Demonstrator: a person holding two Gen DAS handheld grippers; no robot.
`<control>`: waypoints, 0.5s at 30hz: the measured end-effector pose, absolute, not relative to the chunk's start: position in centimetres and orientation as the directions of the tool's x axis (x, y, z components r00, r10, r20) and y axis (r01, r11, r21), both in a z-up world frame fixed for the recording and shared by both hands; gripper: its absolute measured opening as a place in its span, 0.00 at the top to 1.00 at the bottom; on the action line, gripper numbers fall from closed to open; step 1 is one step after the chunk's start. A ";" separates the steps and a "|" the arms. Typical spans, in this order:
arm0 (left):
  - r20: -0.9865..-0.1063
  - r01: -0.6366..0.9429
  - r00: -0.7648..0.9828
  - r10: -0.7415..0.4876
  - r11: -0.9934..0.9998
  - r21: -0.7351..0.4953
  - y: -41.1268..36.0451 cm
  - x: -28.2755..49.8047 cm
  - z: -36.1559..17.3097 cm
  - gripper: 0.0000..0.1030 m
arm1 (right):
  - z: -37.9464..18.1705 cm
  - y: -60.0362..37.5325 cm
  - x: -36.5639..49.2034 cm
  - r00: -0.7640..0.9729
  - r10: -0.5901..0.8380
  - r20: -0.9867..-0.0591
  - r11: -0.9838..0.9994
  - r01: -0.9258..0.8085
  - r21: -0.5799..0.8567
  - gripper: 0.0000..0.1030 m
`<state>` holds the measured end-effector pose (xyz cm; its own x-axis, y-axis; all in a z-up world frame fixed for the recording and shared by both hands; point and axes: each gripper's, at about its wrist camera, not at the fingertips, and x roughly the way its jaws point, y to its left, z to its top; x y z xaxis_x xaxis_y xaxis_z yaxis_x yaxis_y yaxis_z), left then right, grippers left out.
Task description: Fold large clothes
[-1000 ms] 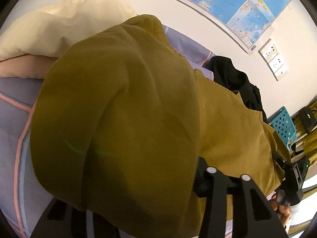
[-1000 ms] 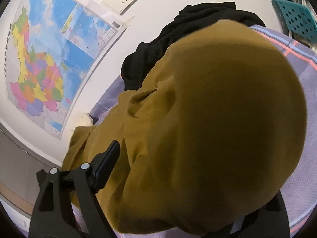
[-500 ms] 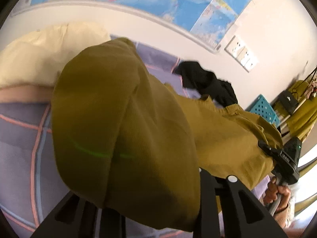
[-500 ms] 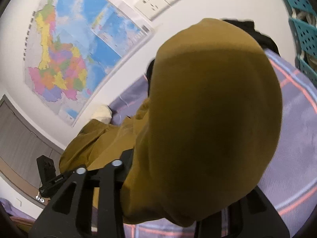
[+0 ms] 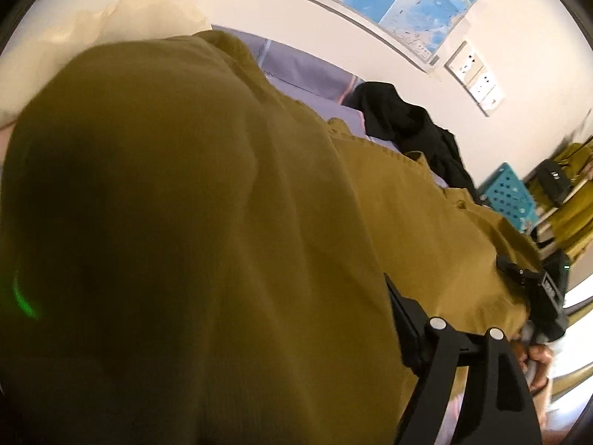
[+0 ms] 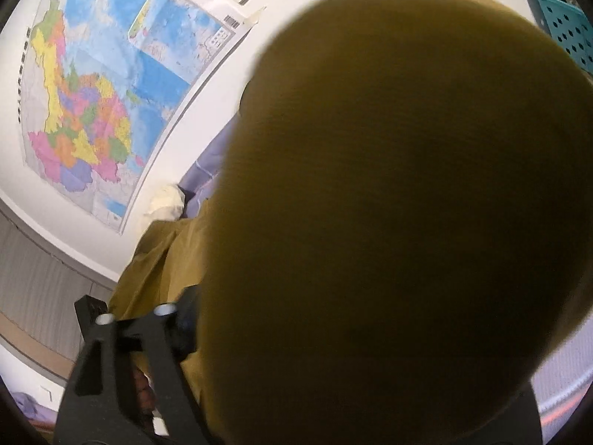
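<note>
A large olive-brown garment (image 5: 222, 222) hangs bunched over both grippers and fills most of each view (image 6: 407, 204). My left gripper (image 5: 241, 333) lies under the cloth; only its right finger (image 5: 407, 315) shows, at the edge of the bunch. Its jaws are opening with cloth between them. My right gripper (image 6: 352, 333) is covered the same way. Its left finger (image 6: 185, 319) shows beside the cloth, and its jaws are opening too. The right gripper's body (image 5: 537, 289) appears at the garment's far end, held by a hand (image 5: 537, 359).
Below lies a bed with a lilac sheet with pink lines (image 5: 307, 70). A black garment (image 5: 407, 126) is heaped by the wall and a cream duvet (image 5: 111, 26) at the head. A map (image 6: 111, 92), wall sockets (image 5: 474, 78) and a teal crate (image 5: 507, 196) stand around.
Both grippers' visible fingers stand further out than half a second ago. The cloth has come closer to both cameras and hides more of the bed.
</note>
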<state>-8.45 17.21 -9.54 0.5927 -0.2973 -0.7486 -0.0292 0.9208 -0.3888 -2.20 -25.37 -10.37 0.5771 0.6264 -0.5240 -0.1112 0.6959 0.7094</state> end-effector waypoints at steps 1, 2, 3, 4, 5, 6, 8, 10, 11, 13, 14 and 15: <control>-0.759 -0.050 0.593 -0.270 0.928 -0.369 17.1 -8.3 -9.5 0.34 | -10.4 -25.4 -2.1 0.579 0.628 -0.520 0.694 -0.115 0.710 0.44; -0.767 -0.073 0.592 -0.247 0.931 -0.356 17.1 -8.2 -9.3 0.45 | -10.4 -25.5 -2.0 0.581 0.630 -0.515 0.693 -0.120 0.711 0.51; -0.769 -0.082 0.590 -0.245 0.930 -0.359 17.3 -8.2 -9.3 0.52 | -10.2 -25.6 -2.0 0.583 0.633 -0.509 0.692 -0.132 0.710 0.56; -0.770 -0.090 0.589 -0.246 0.927 -0.365 17.4 -8.3 -9.1 0.58 | -9.9 -25.7 -2.1 0.587 0.632 -0.506 0.695 -0.141 0.705 0.59; -0.768 -0.087 0.593 -0.244 0.928 -0.363 17.4 -8.4 -8.9 0.61 | -9.6 -25.7 -2.1 0.590 0.633 -0.501 0.694 -0.148 0.704 0.62; -0.767 -0.077 0.598 -0.235 0.935 -0.347 17.1 -8.6 -8.4 0.64 | -9.2 -25.8 -2.2 0.596 0.635 -0.492 0.694 -0.159 0.702 0.65; -0.766 -0.068 0.604 -0.222 0.943 -0.327 16.8 -8.8 -7.6 0.69 | -8.1 -25.8 -2.3 0.609 0.634 -0.477 0.698 -0.186 0.692 0.68; -0.753 -0.051 0.617 -0.230 0.943 -0.329 16.7 -9.0 -6.7 0.73 | -6.9 -25.8 -2.4 0.620 0.640 -0.454 0.694 -0.214 0.687 0.70; -0.746 -0.041 0.622 -0.240 0.941 -0.337 16.9 -9.1 -6.2 0.74 | -6.5 -25.6 -2.4 0.625 0.642 -0.445 0.693 -0.225 0.685 0.71; -0.731 -0.022 0.636 -0.247 0.941 -0.338 17.0 -9.2 -5.1 0.77 | -4.9 -25.7 -2.5 0.636 0.652 -0.414 0.686 -0.261 0.679 0.72; -0.729 -0.013 0.639 -0.245 0.944 -0.329 16.9 -9.1 -4.5 0.77 | -4.4 -25.6 -2.4 0.637 0.654 -0.407 0.686 -0.273 0.675 0.73; -0.728 -0.004 0.639 -0.249 0.945 -0.326 16.9 -9.1 -4.0 0.77 | -3.6 -25.5 -2.3 0.641 0.656 -0.398 0.687 -0.290 0.666 0.73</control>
<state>-9.05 16.91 -4.04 0.6390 -0.2487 -0.7279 -0.0035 0.9453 -0.3261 -2.30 -25.49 -3.56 0.6411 0.6562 -0.3980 -0.2901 0.6873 0.6659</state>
